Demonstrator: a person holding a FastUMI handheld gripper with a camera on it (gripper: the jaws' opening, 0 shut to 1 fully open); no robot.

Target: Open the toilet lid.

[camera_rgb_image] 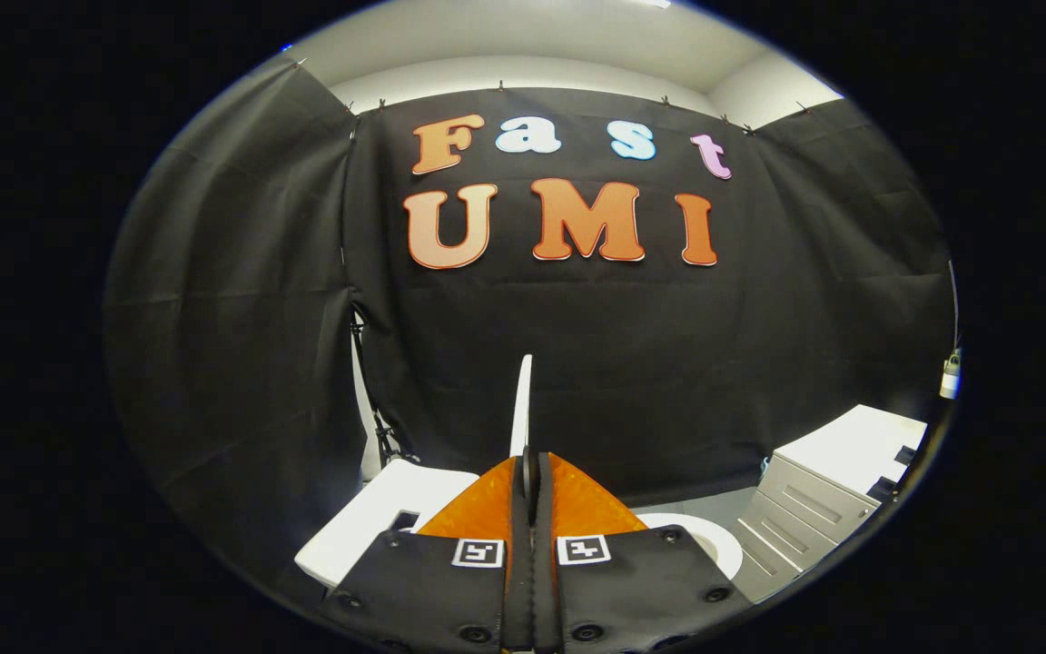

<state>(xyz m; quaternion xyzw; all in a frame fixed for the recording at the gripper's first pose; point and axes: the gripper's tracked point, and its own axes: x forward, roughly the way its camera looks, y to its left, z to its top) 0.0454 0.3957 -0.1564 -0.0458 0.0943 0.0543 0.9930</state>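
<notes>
The white toilet lid (521,400) shows edge-on as a thin upright strip rising from between my fingers. My gripper (530,468) is shut on the lid's edge, both fingers pressed against it. To the right, below the fingers, curves the white toilet seat rim (714,545). Left of the fingers lies the flat white top of the toilet tank (378,518).
A white drawer cabinet (832,490) stands to the right of the toilet. Black cloth walls close in the booth behind and on both sides. A thin black stand (382,436) leans at the gap in the cloth behind the tank. A small white fitting (950,374) hangs at the far right.
</notes>
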